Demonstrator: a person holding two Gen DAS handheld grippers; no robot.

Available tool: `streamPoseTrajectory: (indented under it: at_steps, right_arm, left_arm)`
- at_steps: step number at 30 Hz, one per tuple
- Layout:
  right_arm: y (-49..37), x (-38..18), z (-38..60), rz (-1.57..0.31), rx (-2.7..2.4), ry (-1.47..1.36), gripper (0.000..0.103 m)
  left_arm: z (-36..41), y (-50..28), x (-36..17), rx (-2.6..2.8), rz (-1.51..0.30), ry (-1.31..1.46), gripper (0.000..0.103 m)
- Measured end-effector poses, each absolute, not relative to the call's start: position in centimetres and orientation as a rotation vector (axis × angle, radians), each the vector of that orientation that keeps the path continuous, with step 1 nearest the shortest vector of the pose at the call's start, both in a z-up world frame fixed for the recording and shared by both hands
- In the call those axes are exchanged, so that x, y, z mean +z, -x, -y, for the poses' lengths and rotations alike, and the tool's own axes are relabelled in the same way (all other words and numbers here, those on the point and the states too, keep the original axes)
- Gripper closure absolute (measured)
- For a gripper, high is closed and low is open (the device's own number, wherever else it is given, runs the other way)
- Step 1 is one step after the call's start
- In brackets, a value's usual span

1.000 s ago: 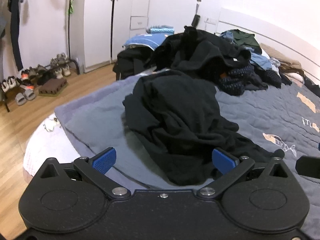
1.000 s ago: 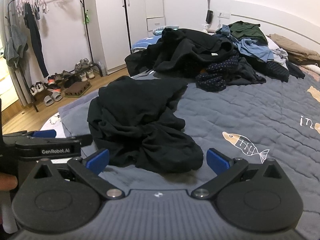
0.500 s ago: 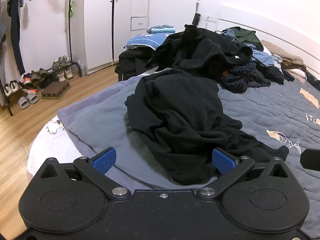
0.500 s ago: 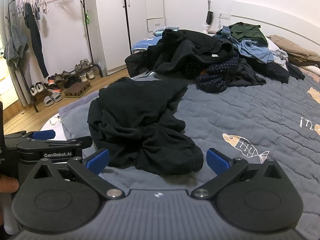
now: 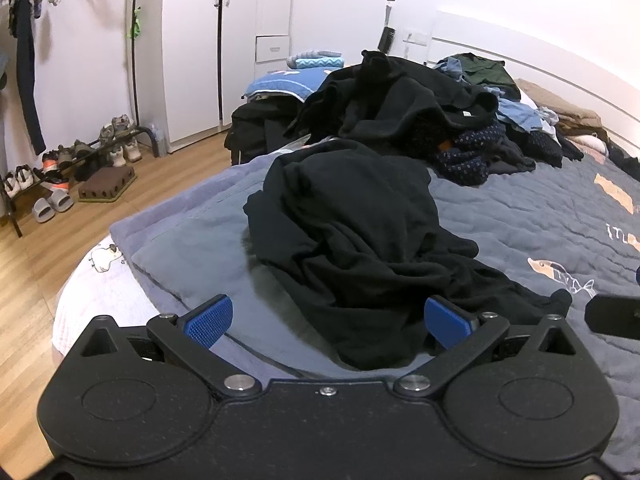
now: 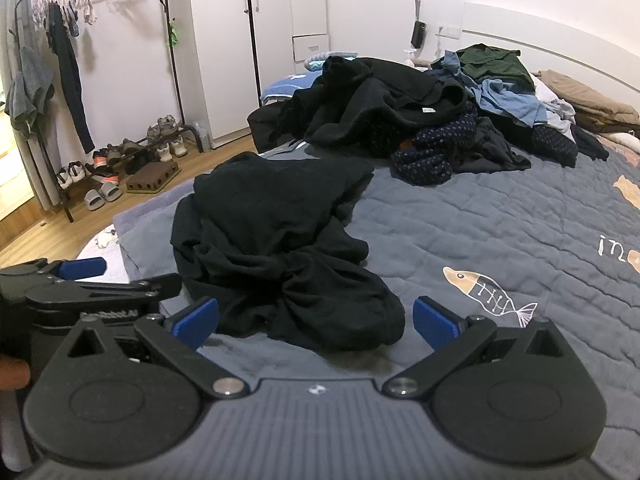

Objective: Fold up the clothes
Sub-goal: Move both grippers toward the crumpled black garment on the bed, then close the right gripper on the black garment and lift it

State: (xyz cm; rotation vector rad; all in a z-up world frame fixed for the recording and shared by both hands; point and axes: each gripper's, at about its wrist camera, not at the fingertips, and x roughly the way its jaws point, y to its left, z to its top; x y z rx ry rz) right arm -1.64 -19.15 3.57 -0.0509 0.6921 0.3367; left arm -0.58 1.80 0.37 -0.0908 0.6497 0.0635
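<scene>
Nothing on the bed [image 6: 500, 232] looks folded yet, so the task appears to be at its very start. The grey quilted cover spreads across most of both views, printed with a small fish [image 6: 486, 292] on the right side. At the far end lies a big pile of clothes [image 6: 432, 112], dark garments mixed with blue and green ones, all tangled; these still wait their turn. Nearer, well apart from that pile, a single black garment [image 5: 360, 240] lies crumpled in a heap close to the bed's near corner. Which kind of garment it is cannot be told, since no sleeve, leg or collar shows clearly. It would have to be spread flat before any fold can be made.

Both tools hover just short of this heap. The left gripper [image 5: 328, 320] has its jaws spread wide and grips nothing, the near edge of the cloth lying between its blue pads without being pinched. The right gripper [image 6: 316, 320] is likewise wide apart and empty, aimed at the heap's near lump. Beyond the bed, a shoe rack [image 6: 128, 156] stands against the wall.
</scene>
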Motion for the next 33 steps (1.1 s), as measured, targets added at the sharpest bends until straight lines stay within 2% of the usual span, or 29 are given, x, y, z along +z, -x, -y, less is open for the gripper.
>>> streamPoseTrajectory:
  at_steps: [7,18,33]
  right_arm:
    - [0.1,1.7,20.2,-0.689,0.324,0.031,0.000]
    - [-3.0,-1.1,19.1,-0.650,0.401,0.024,0.001]
    - [-6.7,-4.3,11.3,-0.576,0.629,0.298,0.001]
  left_arm:
    - [-3.7,0.5,0.4,0.081,-0.645,0.207,0.000]
    - [-2.4,0.8,1.0,0.094,-0.583,0.100,0.000]
    - [-6.8,0.9,2.0,0.135,-0.548,0.290,0.000]
